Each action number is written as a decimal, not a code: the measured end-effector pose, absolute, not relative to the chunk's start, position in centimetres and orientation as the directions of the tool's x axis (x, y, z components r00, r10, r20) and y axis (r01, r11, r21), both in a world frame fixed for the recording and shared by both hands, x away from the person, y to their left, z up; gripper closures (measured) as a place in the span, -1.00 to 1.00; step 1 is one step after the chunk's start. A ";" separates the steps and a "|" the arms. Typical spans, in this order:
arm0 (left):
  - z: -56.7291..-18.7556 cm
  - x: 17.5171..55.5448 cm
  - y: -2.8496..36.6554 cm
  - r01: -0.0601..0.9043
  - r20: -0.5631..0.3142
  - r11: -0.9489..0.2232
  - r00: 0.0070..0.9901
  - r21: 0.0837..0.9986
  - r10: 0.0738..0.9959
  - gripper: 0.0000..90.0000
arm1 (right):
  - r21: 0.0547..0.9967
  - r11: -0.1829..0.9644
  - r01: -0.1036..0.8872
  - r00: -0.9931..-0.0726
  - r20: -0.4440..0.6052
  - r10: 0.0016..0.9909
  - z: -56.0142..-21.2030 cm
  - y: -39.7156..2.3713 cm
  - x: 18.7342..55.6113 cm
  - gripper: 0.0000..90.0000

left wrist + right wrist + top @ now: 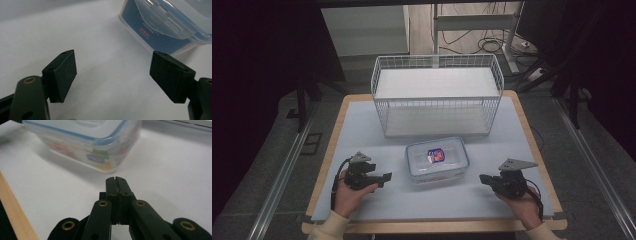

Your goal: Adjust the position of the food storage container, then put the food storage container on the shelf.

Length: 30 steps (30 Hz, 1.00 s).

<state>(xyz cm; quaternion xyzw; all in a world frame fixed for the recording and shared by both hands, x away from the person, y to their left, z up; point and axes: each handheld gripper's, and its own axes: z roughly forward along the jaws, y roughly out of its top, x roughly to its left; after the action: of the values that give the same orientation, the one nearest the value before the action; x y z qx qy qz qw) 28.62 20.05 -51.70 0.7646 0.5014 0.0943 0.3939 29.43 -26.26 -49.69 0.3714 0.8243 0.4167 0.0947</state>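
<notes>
Left of the clear plastic box [437, 159], my left gripper [384, 178] holds its flat black pads wide apart on nothing. The lidded, rounded box sits just before the wire basket [437, 95]. Right of the box, my right gripper [482, 178] is pressed together, empty.

Box [437, 160] flanks free; basket [437, 95] behind.

Overhead cam forward-down; gripper cams low, near shared container [437, 160].
</notes>
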 end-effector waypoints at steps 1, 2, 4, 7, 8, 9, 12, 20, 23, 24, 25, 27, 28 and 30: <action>-51.7 28.6 20.0 0.690 -0.242 -0.190 0.478 0.698 0.845 -0.53 | 0.758 0.368 0.538 -0.703 0.162 0.693 -49.7 -26.5 29.6 0.88; -51.6 28.5 19.9 0.685 -0.215 -0.200 0.470 0.701 0.856 -0.53 | 0.761 0.362 0.538 -0.700 0.165 0.695 -49.7 -26.6 29.7 0.72; -51.3 28.3 19.5 0.662 -0.147 -0.239 0.472 0.710 0.869 -0.54 | 0.761 0.359 0.541 -0.694 0.163 0.701 -49.8 -26.6 29.9 0.31; -51.0 28.2 19.3 0.661 -0.180 -0.219 0.480 0.718 0.859 -0.55 | 0.772 0.336 0.540 -0.687 0.173 0.706 -49.8 -26.7 30.2 -0.02; -51.0 28.2 19.3 0.662 -0.183 -0.218 0.480 0.717 0.858 -0.55 | 0.774 0.329 0.541 -0.686 0.180 0.705 -49.7 -26.7 30.3 -0.15; -51.0 28.2 19.3 0.662 -0.183 -0.218 0.480 0.717 0.858 -0.55 | 0.774 0.329 0.541 -0.686 0.180 0.705 -49.7 -26.7 30.3 -0.15; -51.1 28.3 19.4 0.671 -0.203 -0.207 0.479 0.712 0.854 -0.55 | 0.782 0.313 0.539 -0.678 0.182 0.713 -49.4 -26.7 30.5 -0.50; -50.7 28.4 19.4 0.682 -0.267 -0.172 0.487 0.711 0.832 -0.54 | 0.764 0.311 0.565 -0.682 0.221 0.697 -49.0 -26.9 31.3 -0.75; -50.4 28.5 19.3 0.685 -0.292 -0.147 0.482 0.714 0.826 -0.55 | 0.759 0.337 0.557 -0.714 0.230 0.661 -48.4 -26.9 31.5 -0.69; -50.2 28.7 19.2 0.691 -0.317 -0.131 0.480 0.711 0.818 -0.56 | 0.741 0.357 0.569 -0.719 0.237 0.654 -48.0 -26.7 31.7 -0.69; -50.2 28.7 19.2 0.691 -0.317 -0.131 0.480 0.711 0.818 -0.56 | 0.743 0.363 0.562 -0.725 0.231 0.649 -47.9 -26.7 31.8 -0.67; -50.1 28.8 19.1 0.700 -0.349 -0.112 0.481 0.705 0.804 -0.56 | 0.743 0.368 0.559 -0.728 0.228 0.647 -47.9 -26.7 31.8 -0.66; -49.9 28.9 18.9 0.707 -0.380 -0.091 0.479 0.701 0.791 -0.57 | 0.746 0.357 0.562 -0.719 0.227 0.657 -47.8 -26.6 32.0 -0.63; -49.7 29.1 18.7 0.712 -0.408 -0.070 0.477 0.699 0.778 -0.58 | 0.743 0.343 0.574 -0.712 0.247 0.657 -47.7 -26.6 32.2 -0.62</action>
<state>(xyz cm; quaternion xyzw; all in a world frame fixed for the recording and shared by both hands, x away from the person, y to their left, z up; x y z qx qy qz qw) 29.09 18.71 -49.71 0.7307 0.5100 0.0367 0.4524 32.17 -26.62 -47.75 0.3764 0.8180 0.4323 0.0480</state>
